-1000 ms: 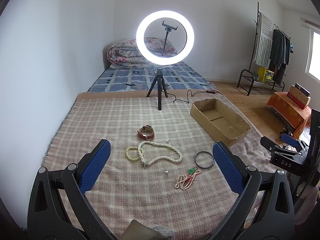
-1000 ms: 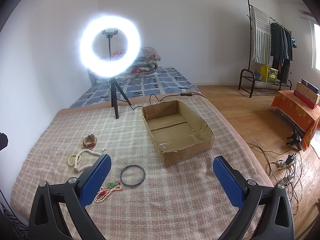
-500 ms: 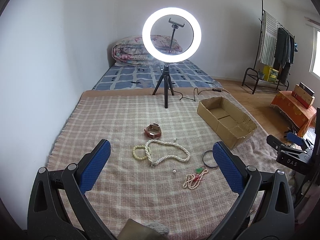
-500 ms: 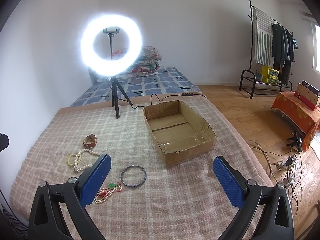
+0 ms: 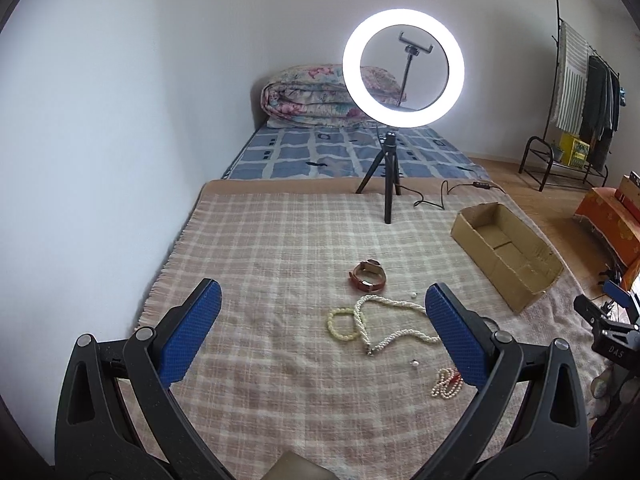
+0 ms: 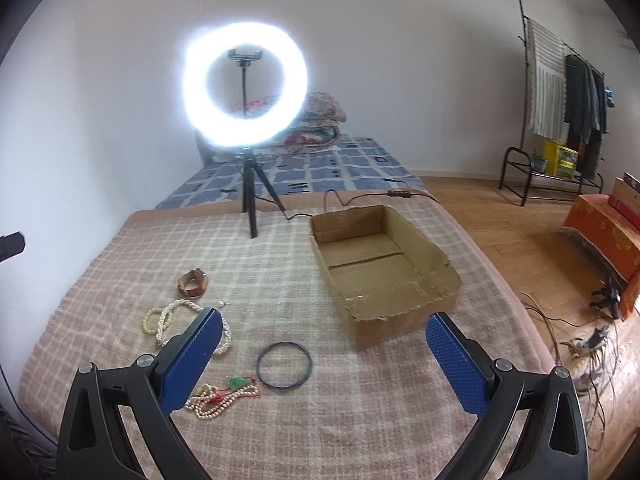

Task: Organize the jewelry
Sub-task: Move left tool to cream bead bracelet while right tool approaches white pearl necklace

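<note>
step: pre-grasp, nothing boxed | left gripper [image 5: 322, 336] fingers wide, empty | right gripper [image 6: 322, 354] same | next: close on black bangle [image 6: 284, 366] between fingers

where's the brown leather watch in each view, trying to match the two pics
Left wrist view: the brown leather watch lies right of centre on the checked blanket, just beyond the white bead necklace.
Right wrist view: the watch lies left of centre, beyond the same necklace.
Shared landmark: the ring light on its tripod, standing beyond the watch in both views.
</note>
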Tool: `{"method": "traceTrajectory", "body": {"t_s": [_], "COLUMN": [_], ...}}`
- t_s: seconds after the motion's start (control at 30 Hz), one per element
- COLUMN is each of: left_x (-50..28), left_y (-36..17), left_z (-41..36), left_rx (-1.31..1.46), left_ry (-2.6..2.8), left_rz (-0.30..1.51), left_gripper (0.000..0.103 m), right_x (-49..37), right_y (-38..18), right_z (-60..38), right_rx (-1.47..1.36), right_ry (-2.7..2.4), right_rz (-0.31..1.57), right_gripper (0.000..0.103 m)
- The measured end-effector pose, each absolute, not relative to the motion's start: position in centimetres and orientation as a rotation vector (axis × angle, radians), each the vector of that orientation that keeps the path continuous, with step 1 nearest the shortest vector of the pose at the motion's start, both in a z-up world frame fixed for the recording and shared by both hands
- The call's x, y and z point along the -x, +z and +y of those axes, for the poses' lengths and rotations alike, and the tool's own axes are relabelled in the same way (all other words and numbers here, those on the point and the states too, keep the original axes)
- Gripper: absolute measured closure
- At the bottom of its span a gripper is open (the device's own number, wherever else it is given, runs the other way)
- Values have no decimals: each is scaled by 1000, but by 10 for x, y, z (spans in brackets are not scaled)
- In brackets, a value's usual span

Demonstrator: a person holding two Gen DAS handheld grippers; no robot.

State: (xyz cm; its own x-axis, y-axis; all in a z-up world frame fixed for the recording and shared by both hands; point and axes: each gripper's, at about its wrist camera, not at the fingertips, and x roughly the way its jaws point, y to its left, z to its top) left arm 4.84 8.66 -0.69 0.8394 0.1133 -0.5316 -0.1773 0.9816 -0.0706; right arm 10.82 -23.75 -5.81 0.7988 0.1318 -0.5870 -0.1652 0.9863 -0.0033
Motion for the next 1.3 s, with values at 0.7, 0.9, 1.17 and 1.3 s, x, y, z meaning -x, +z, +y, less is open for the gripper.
{"method": "traceTrajectory", "body": {"t_s": [0.7,0.9,1.17,1.3], "left_x": [-151,-168,-182,-187], "left_y": [-110,-139,-144,-148], "left_z": [146,144,132,131], "left_rx": [268,328,318,296], "left_ry": [89,75,55,55], "left_rz": [929,1027,1048,1058], "left_gripper": [48,48,48,48], "right_x": [-220,-237,-246,-248], "right_y": [-131,-154,-175,-183], "right_z": [-155,-156,-145,-136], "right_rx": [211,121,114,141], "right_ry": [408,452,499,509], "right_rz": [896,1017,1113,1133], "right_gripper": [26,31,42,46]}}
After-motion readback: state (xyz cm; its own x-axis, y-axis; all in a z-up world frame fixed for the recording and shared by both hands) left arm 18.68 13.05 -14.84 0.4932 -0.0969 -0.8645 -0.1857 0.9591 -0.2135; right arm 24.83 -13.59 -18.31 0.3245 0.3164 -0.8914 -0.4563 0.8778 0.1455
